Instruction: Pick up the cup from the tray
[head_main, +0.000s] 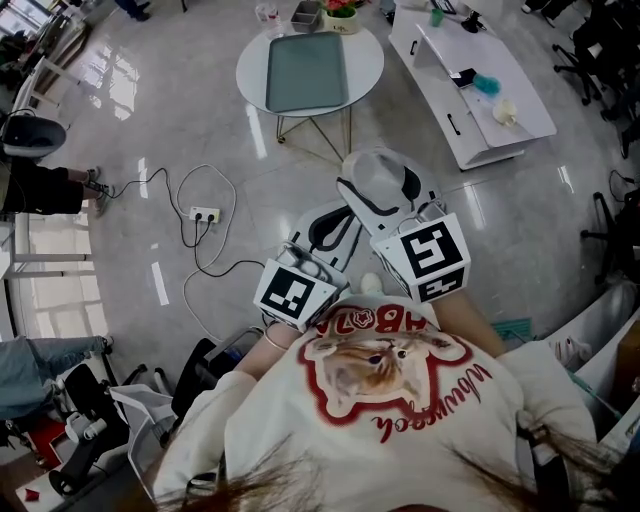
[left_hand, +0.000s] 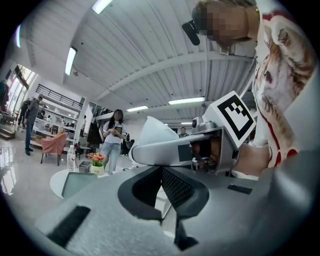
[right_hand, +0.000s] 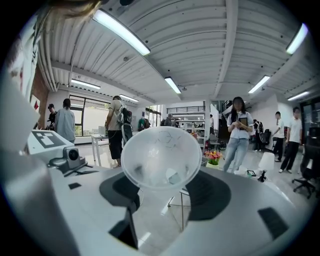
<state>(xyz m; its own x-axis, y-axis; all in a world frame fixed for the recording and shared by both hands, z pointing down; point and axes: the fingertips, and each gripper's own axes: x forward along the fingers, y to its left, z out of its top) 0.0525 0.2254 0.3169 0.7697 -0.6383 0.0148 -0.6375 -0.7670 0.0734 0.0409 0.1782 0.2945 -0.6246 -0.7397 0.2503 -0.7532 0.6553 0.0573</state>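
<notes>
A clear plastic cup (head_main: 378, 176) is held up close to my chest, with my right gripper (head_main: 372, 192) shut on it. In the right gripper view the cup (right_hand: 161, 156) fills the middle, its mouth facing the camera, and it is pinched between the jaws of the right gripper (right_hand: 161, 196). The grey-green tray (head_main: 306, 72) lies bare on the round white table (head_main: 368, 52), far ahead of both grippers. My left gripper (head_main: 322, 238) is just left of the right one, shut with nothing in it. From the left gripper (left_hand: 170, 210) the cup (left_hand: 154, 133) and the tray (left_hand: 75, 183) both show.
A flower pot (head_main: 342, 14) and small containers stand at the table's far edge. A long white bench (head_main: 470, 80) is at the right. A power strip (head_main: 205, 213) with cables lies on the floor at the left. A person (right_hand: 239, 133) stands beyond the table.
</notes>
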